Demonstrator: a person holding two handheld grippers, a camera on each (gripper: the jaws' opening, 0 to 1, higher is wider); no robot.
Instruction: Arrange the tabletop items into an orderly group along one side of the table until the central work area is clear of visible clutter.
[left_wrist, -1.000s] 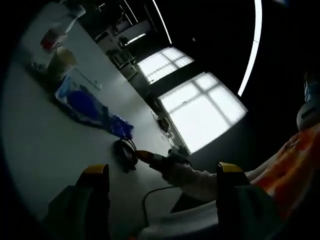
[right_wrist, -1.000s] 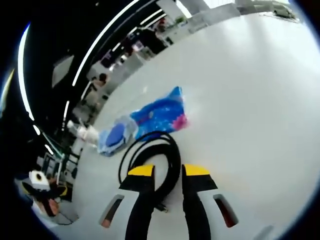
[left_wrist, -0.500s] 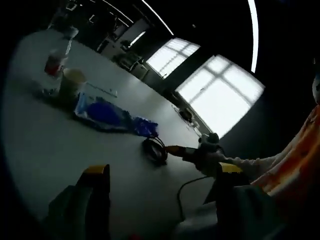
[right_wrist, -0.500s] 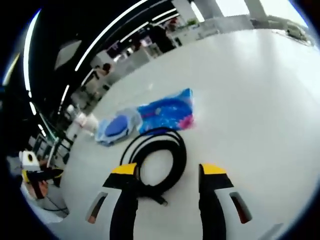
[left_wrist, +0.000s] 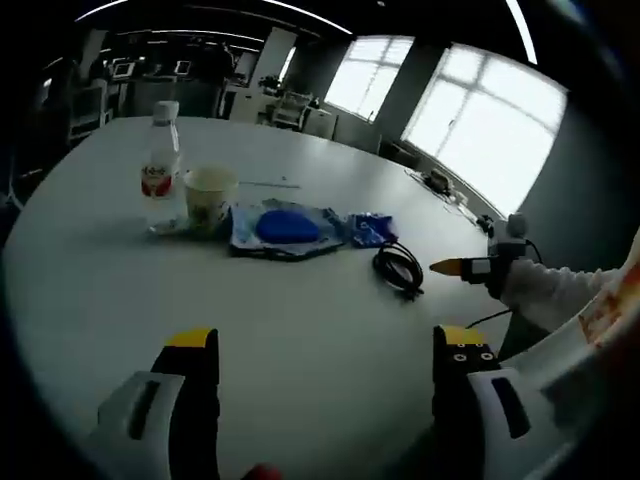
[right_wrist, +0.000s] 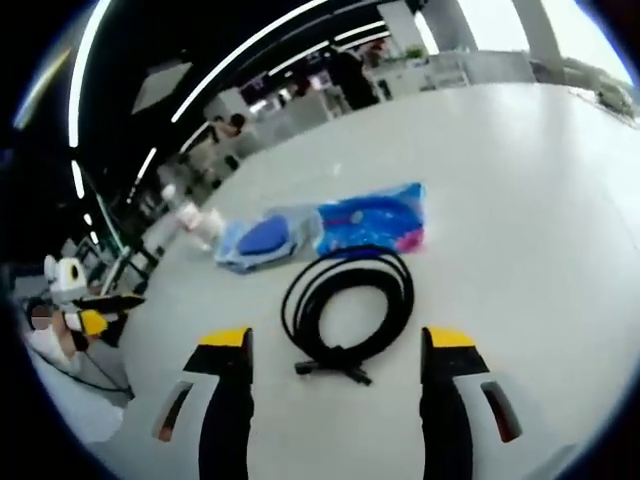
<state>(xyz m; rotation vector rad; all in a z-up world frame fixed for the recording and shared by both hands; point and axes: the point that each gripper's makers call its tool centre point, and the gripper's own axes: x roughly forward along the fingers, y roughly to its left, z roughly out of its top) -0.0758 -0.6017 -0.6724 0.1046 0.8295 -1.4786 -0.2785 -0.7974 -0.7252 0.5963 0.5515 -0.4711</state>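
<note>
Right now right gripper (right_wrist: 338, 345) spread wide, empty, jaws flanking coiled black cable (right_wrist: 348, 305) on white table (right_wrist: 520, 200) without touching. Left gripper (left_wrist: 325, 345) also spread, empty, well short of blue pouch (left_wrist: 288, 224), paper cup (left_wrist: 210, 198), water bottle (left_wrist: 160, 170). Cup contents unclear.

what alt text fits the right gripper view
A coiled black cable lies on a white table just ahead of the right claw, whose yellow-tipped jaws stand open. Beyond it sit a blue packet and a clear bag.
</note>
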